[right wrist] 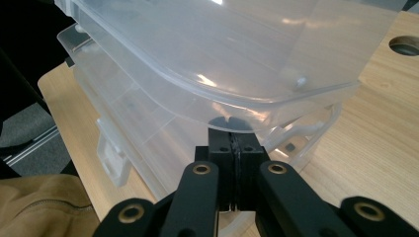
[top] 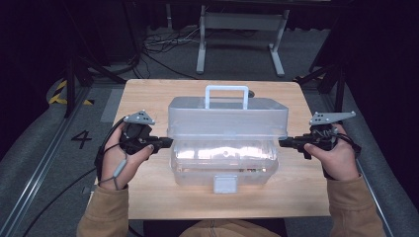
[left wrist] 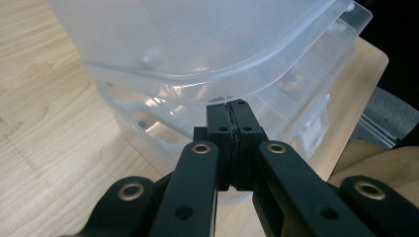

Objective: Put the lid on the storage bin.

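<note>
Storage box (top: 225, 148) | clear plastic | lid raised | white handle (top: 227, 95)

The high view looks forward and down from above the person's side onto the whole light wooden table (top: 148, 197). The left gripper view sits close behind its own black jaws, facing the left end of the clear plastic lidded storage box (left wrist: 207, 54). The right gripper view faces the opposite end equally closely. All three share that box and the tabletop.
</note>
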{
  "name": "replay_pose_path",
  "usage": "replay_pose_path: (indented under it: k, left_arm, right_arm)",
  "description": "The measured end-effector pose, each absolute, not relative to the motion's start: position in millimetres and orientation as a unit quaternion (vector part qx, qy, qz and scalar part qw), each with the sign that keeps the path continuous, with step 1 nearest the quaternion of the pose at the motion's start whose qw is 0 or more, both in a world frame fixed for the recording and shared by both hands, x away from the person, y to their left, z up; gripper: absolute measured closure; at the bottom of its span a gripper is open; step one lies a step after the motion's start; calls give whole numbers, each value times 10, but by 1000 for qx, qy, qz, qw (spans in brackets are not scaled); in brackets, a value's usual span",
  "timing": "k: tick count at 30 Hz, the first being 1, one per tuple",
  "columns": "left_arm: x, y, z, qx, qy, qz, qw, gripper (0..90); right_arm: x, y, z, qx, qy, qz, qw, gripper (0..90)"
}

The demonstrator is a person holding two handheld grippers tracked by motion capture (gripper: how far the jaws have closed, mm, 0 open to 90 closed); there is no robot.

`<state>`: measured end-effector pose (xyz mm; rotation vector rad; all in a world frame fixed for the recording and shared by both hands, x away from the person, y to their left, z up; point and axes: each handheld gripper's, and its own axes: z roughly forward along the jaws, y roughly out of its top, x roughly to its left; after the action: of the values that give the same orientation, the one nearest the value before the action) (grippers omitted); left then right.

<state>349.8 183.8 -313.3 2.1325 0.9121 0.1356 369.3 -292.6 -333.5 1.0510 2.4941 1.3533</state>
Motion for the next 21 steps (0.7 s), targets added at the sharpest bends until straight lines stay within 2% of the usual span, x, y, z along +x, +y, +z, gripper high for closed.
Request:
replay_pose_path:
  k: [21]
  left_arm:
    - [3490,1814,-3189,868,347,24,355,893]
  right_arm:
    - [3653,-2886,-3364,336,854,396,35,892]
